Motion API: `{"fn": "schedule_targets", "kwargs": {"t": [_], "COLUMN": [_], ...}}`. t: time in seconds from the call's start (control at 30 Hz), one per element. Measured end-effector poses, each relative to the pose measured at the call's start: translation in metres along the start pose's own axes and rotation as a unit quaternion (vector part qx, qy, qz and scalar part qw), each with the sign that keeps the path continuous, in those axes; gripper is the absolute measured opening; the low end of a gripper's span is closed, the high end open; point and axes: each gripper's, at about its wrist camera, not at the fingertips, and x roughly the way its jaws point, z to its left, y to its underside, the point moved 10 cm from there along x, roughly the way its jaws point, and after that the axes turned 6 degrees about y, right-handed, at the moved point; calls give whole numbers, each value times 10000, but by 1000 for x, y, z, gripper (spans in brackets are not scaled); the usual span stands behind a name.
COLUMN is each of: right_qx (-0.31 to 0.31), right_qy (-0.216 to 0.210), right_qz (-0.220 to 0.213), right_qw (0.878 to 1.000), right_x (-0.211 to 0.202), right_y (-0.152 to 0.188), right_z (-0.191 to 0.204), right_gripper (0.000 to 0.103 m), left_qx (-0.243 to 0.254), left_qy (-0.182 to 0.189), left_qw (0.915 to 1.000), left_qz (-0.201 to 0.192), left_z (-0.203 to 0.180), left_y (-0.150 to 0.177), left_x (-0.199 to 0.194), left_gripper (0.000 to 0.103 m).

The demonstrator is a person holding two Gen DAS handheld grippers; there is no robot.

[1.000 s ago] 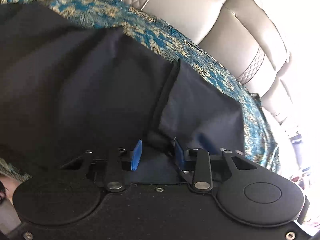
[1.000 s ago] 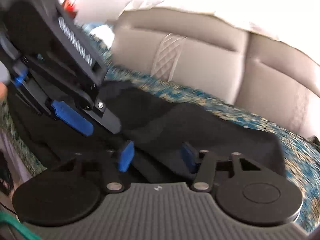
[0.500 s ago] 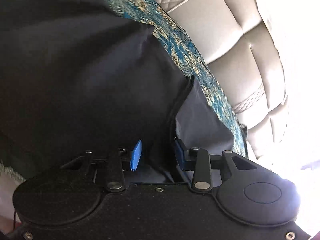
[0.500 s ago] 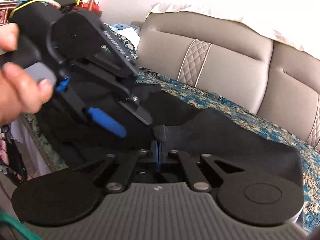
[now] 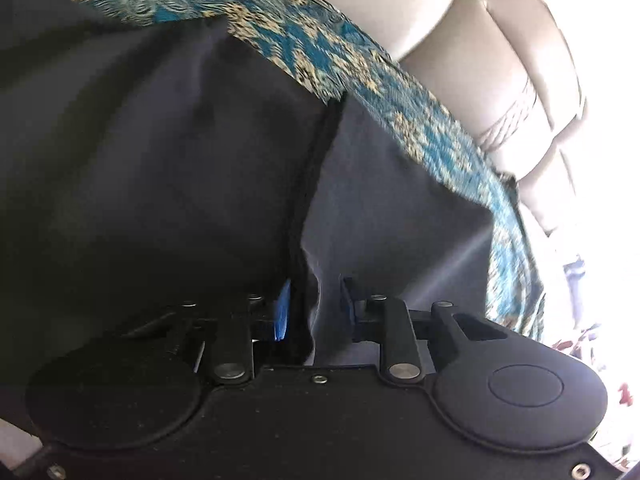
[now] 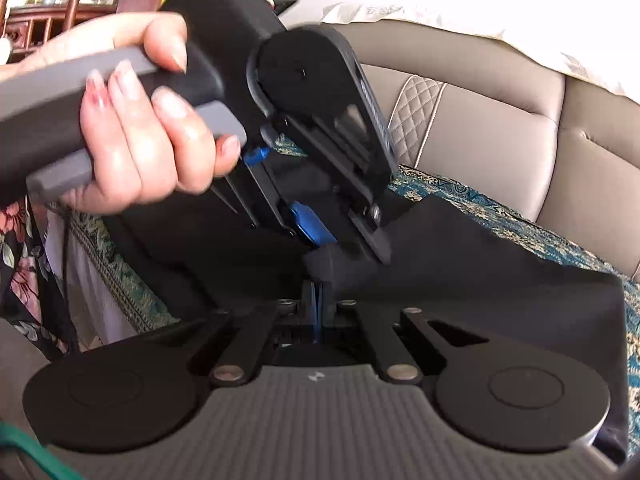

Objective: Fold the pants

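Right hand-held gripper (image 6: 316, 304) clamped on one pair of pants (image 6: 460, 276); left hand-held gripper (image 5: 312, 308) has just been closing, pants fold between jaws, frame centre. One sofa (image 6: 500, 128).

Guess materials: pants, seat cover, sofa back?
Pants: dark matte woven cloth, probably cotton or a blend; it drapes in soft folds with no sheen.
Seat cover: teal and gold patterned fabric, brocade-like; slight lustre.
Sofa back: beige leather or faux leather; smooth sheen, quilted diamond stitching.
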Motion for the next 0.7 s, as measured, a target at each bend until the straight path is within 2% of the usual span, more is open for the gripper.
{"fn": "schedule_targets", "kwargs": {"t": [0.07,0.2,0.23,0.27,0.3,0.33,0.4,0.43,0.47,0.5,0.53,0.57,0.63,0.7], "right_qx": [38,53,28,19,18,24,46,32,-3,-65,-111,-128,37,382], "right_qy": [-23,-97,-105,-110,-109,-102,-83,9,189,397,631,862,1237,1655], "right_qz": [-21,-36,-47,-52,-60,-72,-94,-138,-216,-324,-400,-479,-502,-306], "right_qw": [10000,9999,9999,9999,9999,9999,9999,9999,9996,9987,9971,9950,9910,9850], "right_x": [0,1,-1,-1,-1,-2,-2,-3,-5,-9,-13,-18,-30,-40], "right_y": [0,3,3,3,3,3,4,4,5,5,7,8,15,28], "right_z": [-2,-5,-3,-2,-2,-1,-1,-2,-4,-7,-10,-15,-29,-50], "right_gripper": [3,3,3,3,3,3,4,16,43,53,74,80,83,83], "left_qx": [40,-202,-186,-138,-15,95,250,312,308,257,224,221,284,343], "left_qy": [-14,151,120,68,-126,-304,-402,-431,-422,-345,-283,-221,-104,-41], "left_qw": [10000,9997,9997,9998,9998,9993,9981,9975,9974,9975,9974,9971,9959,9948], "left_qz": [-7,-57,-80,-97,-161,-200,-401,-461,-502,-564,-622,-698,-849,-960], "left_z": [-1,0,-1,0,-1,0,-7,-11,-13,-18,-21,-25,-34,-42], "left_y": [1,0,1,2,4,6,9,10,9,7,4,0,-10,-19], "left_x": [1,3,3,2,3,2,0,-1,-3,-6,-9,-14,-24,-33], "left_gripper": [27,33,31,23,12,7,7,7,7,7,7,7,7,7]}}
